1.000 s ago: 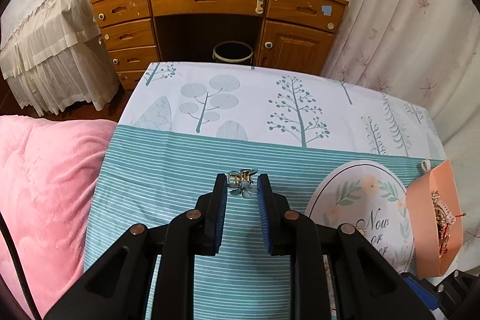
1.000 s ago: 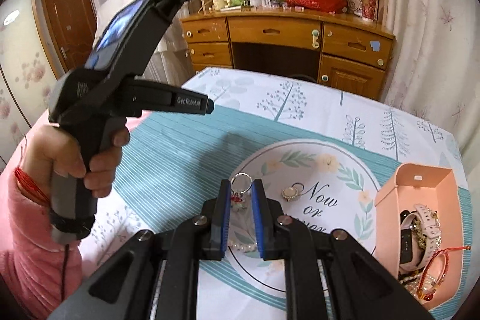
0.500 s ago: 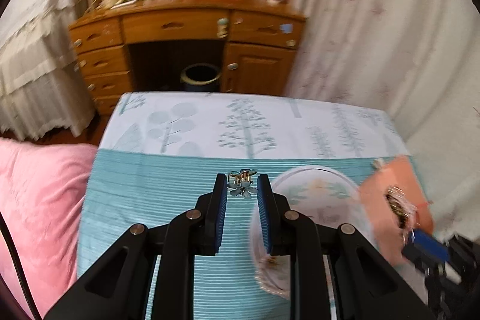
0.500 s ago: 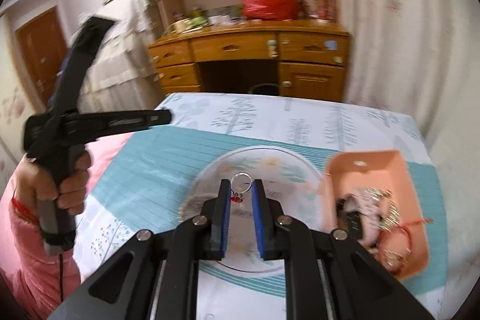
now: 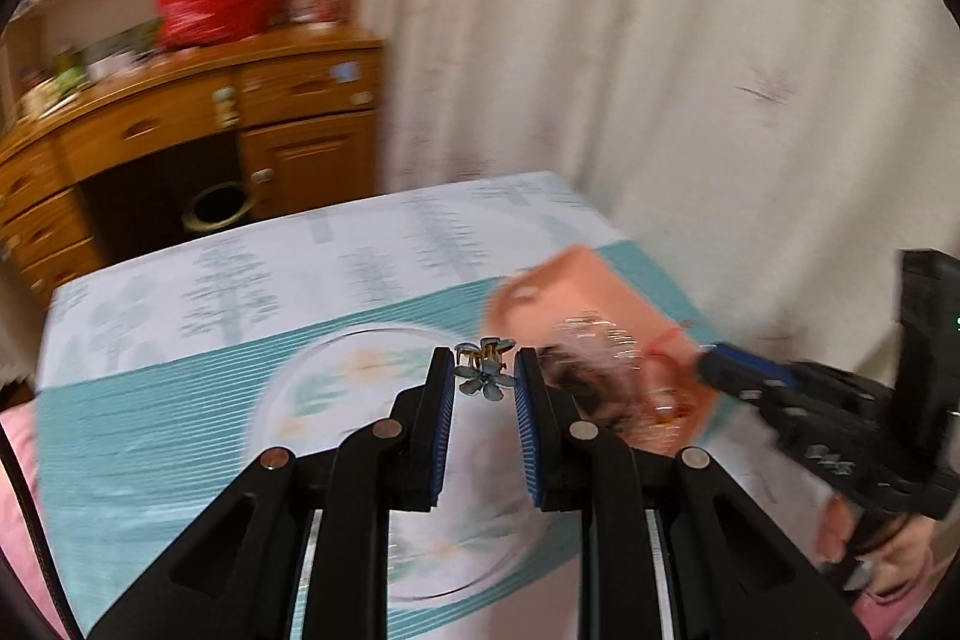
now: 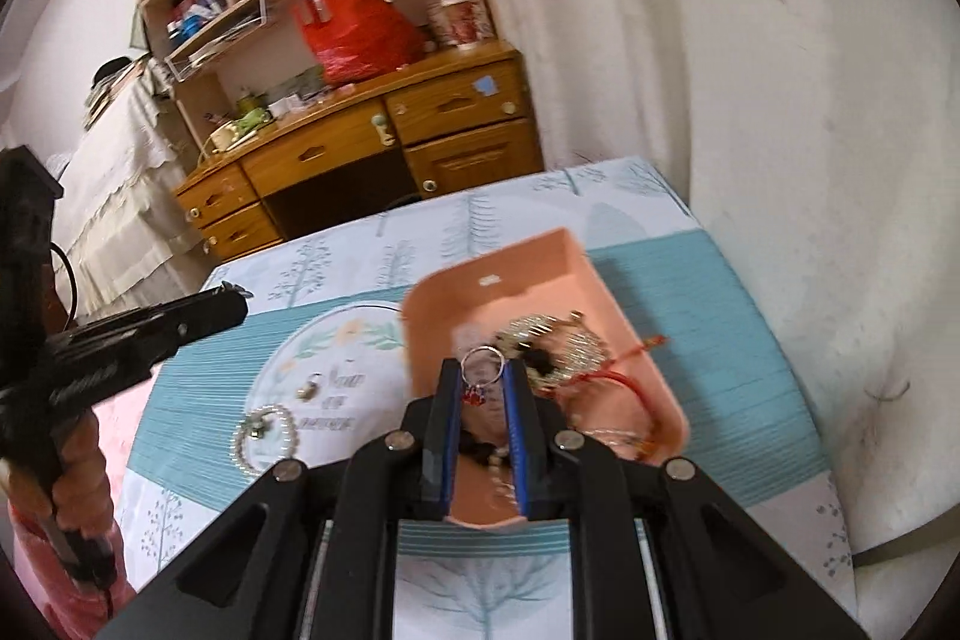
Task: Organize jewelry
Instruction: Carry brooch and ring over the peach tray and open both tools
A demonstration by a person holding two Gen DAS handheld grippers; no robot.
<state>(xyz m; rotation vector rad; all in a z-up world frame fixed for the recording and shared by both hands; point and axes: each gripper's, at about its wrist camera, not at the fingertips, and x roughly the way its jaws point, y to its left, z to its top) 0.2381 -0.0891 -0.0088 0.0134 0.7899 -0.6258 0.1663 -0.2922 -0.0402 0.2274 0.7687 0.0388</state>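
My left gripper (image 5: 483,377) is shut on a blue flower hair clip (image 5: 485,375) and holds it above the round floral plate (image 5: 312,400), beside the pink box (image 5: 576,292). My right gripper (image 6: 483,381) is shut on a silver ring with a red charm (image 6: 481,370) and holds it over the pink box (image 6: 510,280), which contains watches, bracelets and a red cord. A pearl bracelet (image 6: 264,436) and a small gold piece (image 6: 307,389) lie on the plate (image 6: 324,358). The left gripper's body (image 6: 138,334) shows at left in the right wrist view.
The table has a teal striped and tree-print cloth (image 6: 720,340). A curtain (image 6: 750,70) hangs close on the right. A wooden desk (image 6: 372,142) with a red bag (image 6: 354,34) stands behind, and a waste bin (image 5: 219,205) under it.
Both grippers have swung to the right with their pieces. The right gripper now sits over the pink box instead of the plate; the left is now over the plate.
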